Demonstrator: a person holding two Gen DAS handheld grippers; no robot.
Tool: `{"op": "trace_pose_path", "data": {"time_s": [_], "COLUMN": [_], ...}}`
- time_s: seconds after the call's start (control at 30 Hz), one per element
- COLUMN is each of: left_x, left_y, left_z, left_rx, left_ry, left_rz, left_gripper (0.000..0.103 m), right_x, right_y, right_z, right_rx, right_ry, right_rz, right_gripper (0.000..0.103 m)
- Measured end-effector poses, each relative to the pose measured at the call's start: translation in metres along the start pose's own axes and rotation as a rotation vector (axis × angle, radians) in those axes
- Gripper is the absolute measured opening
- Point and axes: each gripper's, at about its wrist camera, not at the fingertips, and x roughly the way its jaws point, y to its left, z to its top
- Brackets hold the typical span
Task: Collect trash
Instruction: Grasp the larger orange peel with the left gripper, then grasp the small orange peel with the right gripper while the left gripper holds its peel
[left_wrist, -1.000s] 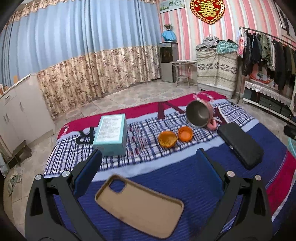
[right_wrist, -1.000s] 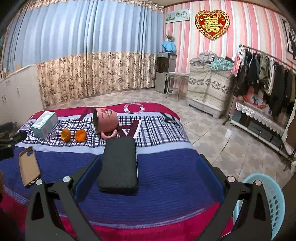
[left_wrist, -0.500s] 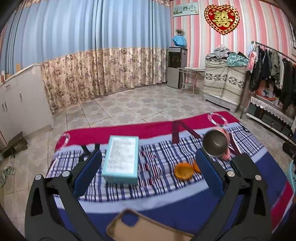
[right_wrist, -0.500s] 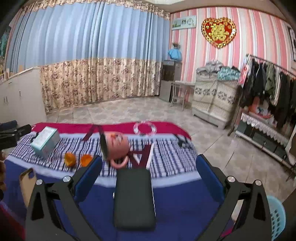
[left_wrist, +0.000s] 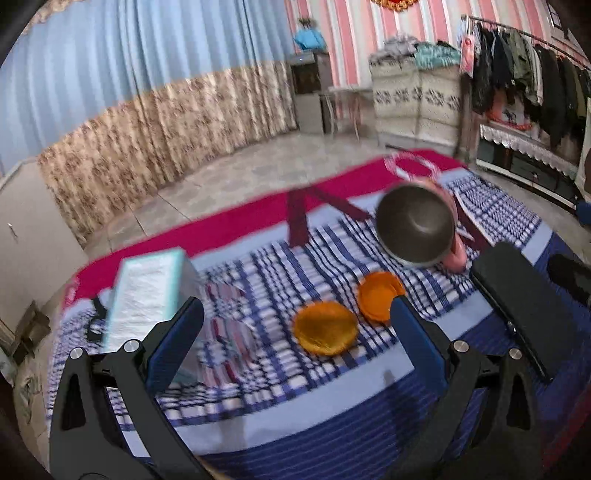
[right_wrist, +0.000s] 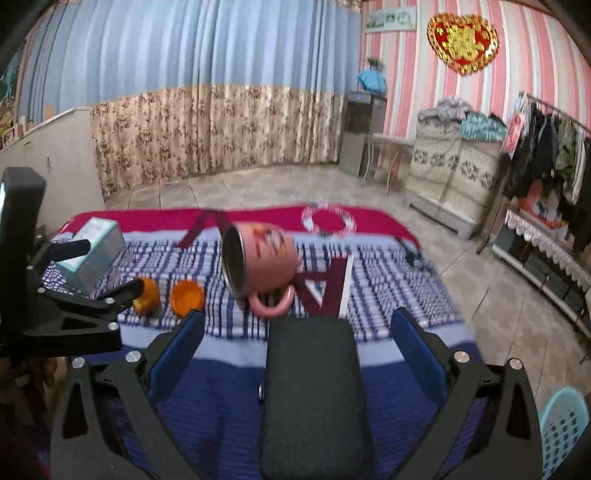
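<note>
Orange peel halves, two round cupped pieces, lie side by side on the checked bed blanket (left_wrist: 280, 266), open sides up, with no clear long axis. The larger orange peel (left_wrist: 325, 328) sits just ahead of the left claw (left_wrist: 295, 328), between its wide-apart fingers; the smaller orange peel (left_wrist: 378, 295) touches nothing, just inside the right finger. Beyond them a pink metal mug (right_wrist: 260, 260) lies on its side. The right claw (right_wrist: 295, 339) gapes wide, empty, over a black rectangular case (right_wrist: 312, 398).
</note>
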Motion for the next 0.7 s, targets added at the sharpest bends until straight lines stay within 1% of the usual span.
{"op": "trace_pose_path", "data": {"time_s": [0.07,0.13,0.17,0.23,0.3,0.33,0.37,0.4,0.43,0.47,0.53,0.57,0.63,0.7], "left_x": [0.006,0.011,0.016,0.024,0.032,0.035,0.037,0.039,0.038,0.035,0.027,0.024,0.011,-0.006], "left_y": [0.002,0.005,0.006,0.006,0.006,0.005,0.004,0.003,0.004,0.006,0.012,0.013,0.018,0.027], "left_z": [0.0,-0.001,-0.003,-0.006,-0.007,-0.007,-0.008,-0.009,-0.009,-0.009,-0.011,-0.012,-0.014,-0.018], "left_rx": [-0.032,-0.058,-0.067,-0.072,-0.074,-0.071,-0.066,-0.064,-0.068,-0.076,-0.087,-0.087,-0.077,-0.076], "left_ry": [0.021,0.033,0.046,0.07,0.108,0.12,0.129,0.136,0.132,0.12,0.096,0.089,0.062,0.031], "left_rz": [-0.028,-0.049,-0.059,-0.071,-0.106,-0.122,-0.138,-0.145,-0.15,-0.164,-0.171,-0.164,-0.136,-0.098], "left_gripper": [0.097,0.095,0.092,0.081,0.06,0.056,0.047,0.043,0.043,0.039,0.037,0.036,0.036,0.036], "right_x": [0.005,0.008,0.01,0.015,0.019,0.02,0.022,0.022,0.022,0.022,0.022,0.023,0.025,0.031], "right_y": [-0.005,-0.011,-0.015,-0.019,-0.019,-0.018,-0.016,-0.013,-0.011,-0.008,0.0,0.006,0.015,0.028], "right_z": [-0.005,-0.009,-0.01,-0.014,-0.017,-0.017,-0.018,-0.018,-0.018,-0.018,-0.018,-0.018,-0.016,-0.015], "right_rx": [0.028,0.06,0.081,0.109,0.123,0.123,0.117,0.104,0.092,0.082,0.062,0.047,0.022,0.004], "right_ry": [0.016,0.024,0.03,0.039,0.045,0.051,0.056,0.058,0.058,0.058,0.057,0.059,0.07,0.083], "right_rz": [0.007,0.01,0.01,0.003,0.002,0.002,0.0,-0.004,-0.007,-0.007,0.001,0.01,0.032,0.056], "right_gripper": [0.099,0.099,0.099,0.099,0.098,0.098,0.098,0.098,0.097,0.097,0.096,0.095,0.086,0.085]}}
